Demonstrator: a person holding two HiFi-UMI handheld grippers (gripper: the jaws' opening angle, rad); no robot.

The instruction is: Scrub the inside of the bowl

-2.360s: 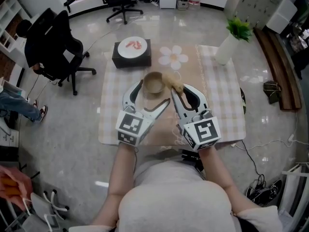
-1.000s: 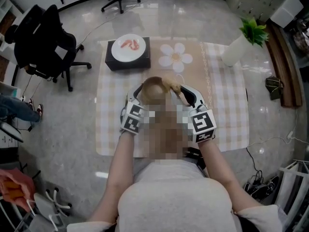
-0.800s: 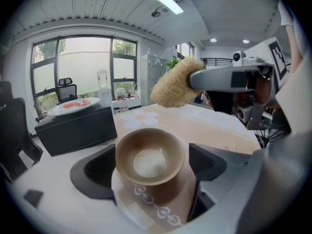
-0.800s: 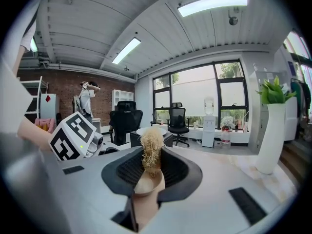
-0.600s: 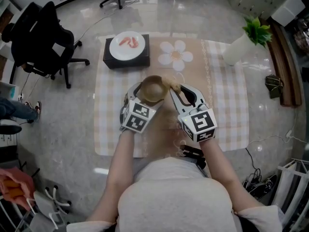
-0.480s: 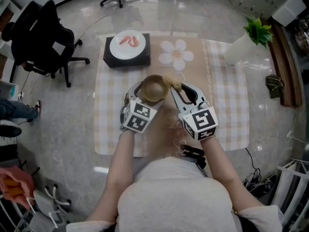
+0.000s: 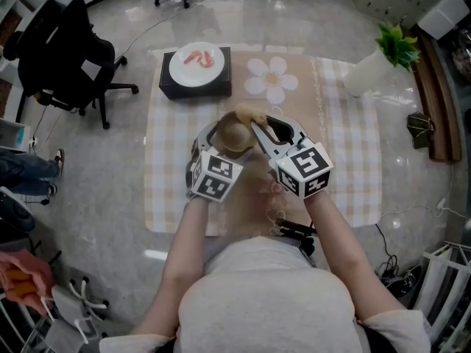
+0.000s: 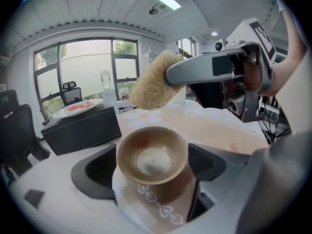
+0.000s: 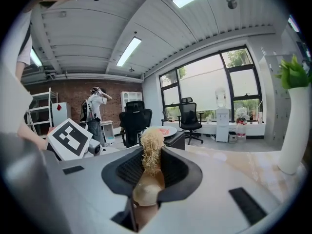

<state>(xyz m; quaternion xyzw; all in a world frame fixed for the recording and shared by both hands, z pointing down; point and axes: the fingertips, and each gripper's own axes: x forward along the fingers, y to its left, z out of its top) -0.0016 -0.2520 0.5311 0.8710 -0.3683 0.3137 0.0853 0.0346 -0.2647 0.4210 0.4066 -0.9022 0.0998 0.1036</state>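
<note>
Left gripper view: our left gripper [image 8: 152, 172] is clamped on the brown glazed bowl [image 8: 152, 152], mouth facing us. Our right gripper [image 9: 152, 172] pinches the tan fibrous scrub sponge [image 9: 151, 147], which hangs just above the bowl's far rim, w/o contact. Next move, we reckon: down & in.

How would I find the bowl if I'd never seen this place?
Look for the big checked cloth. Near its middle the left gripper holds a small brown bowl, close by the fuzzy tan scrubber. Unlike the flat white plate on the black box, it is deep, brown and pale at the bottom.
</note>
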